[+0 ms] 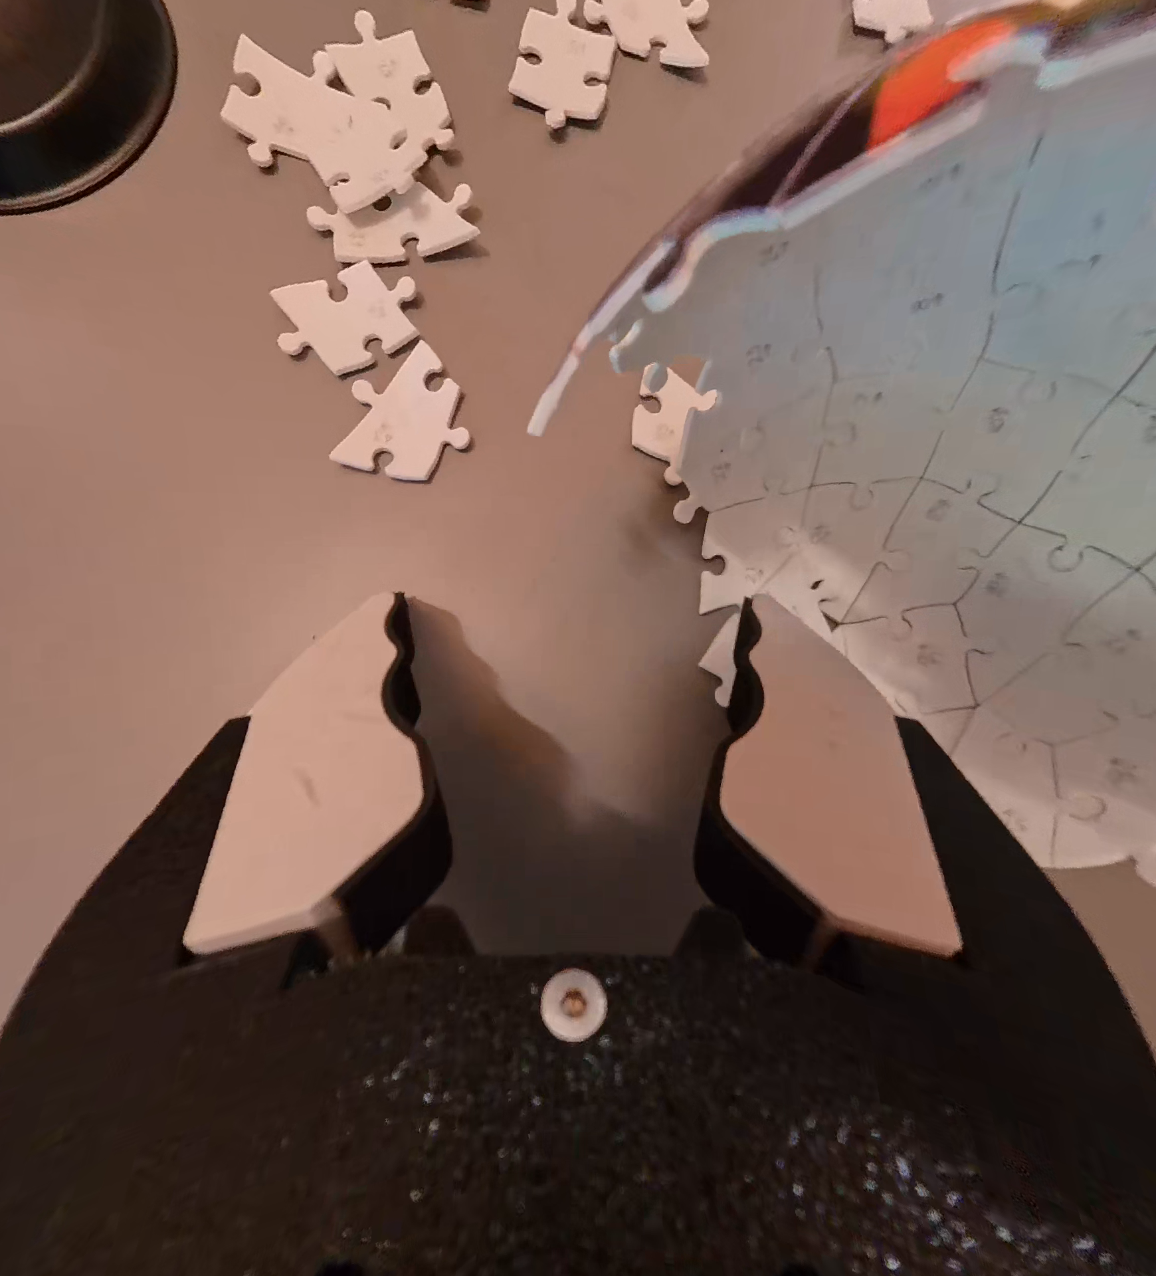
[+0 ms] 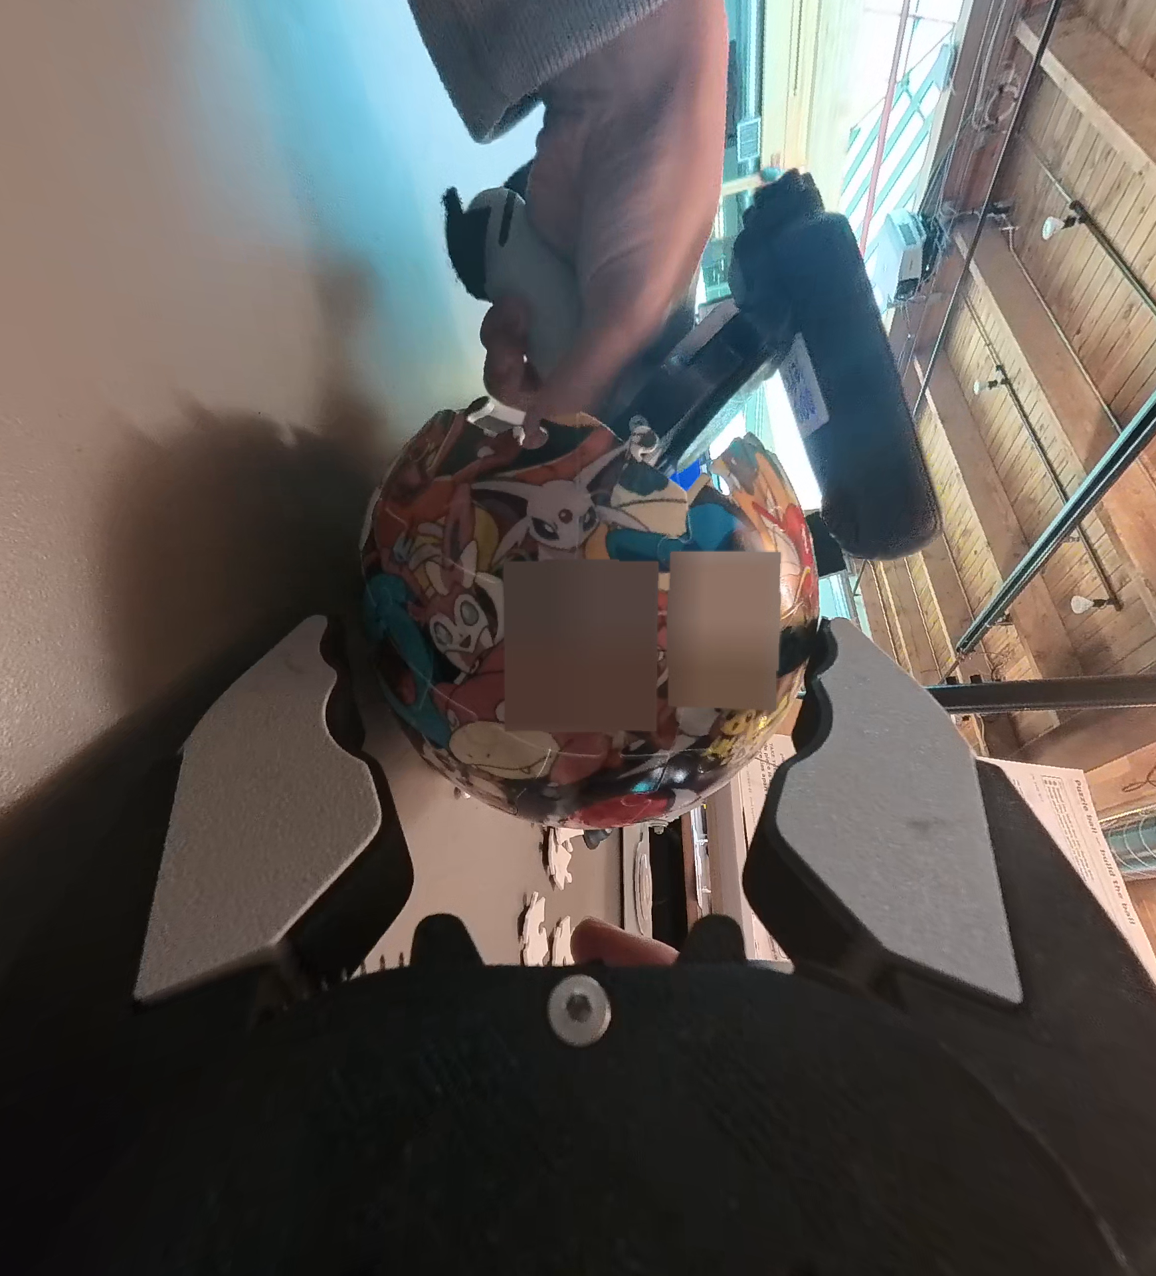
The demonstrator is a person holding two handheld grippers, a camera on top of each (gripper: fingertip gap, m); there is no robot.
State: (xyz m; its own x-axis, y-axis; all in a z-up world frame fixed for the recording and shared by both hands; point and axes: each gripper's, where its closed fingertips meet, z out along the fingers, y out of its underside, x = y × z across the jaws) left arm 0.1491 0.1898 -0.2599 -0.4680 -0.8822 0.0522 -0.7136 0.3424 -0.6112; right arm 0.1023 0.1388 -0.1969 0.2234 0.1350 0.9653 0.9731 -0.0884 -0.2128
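The puzzle ball (image 2: 582,621), partly built and hollow (its white inner face is seen in the left wrist view), is gripped between the jaws of the right gripper (image 2: 579,649), lifted off the counter (image 1: 113,483). The left gripper (image 1: 574,604) is held with jaws apart and empty, 1 finger probably touching the ball's jagged rim. Loose white pieces (image 1: 347,331) are scattered toward the counter's far edge.

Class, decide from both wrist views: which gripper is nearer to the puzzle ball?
Right. The right gripper has the puzzle ball between its fingers, both tips against its sides. The left gripper is open and empty beside the ball's open white interior.
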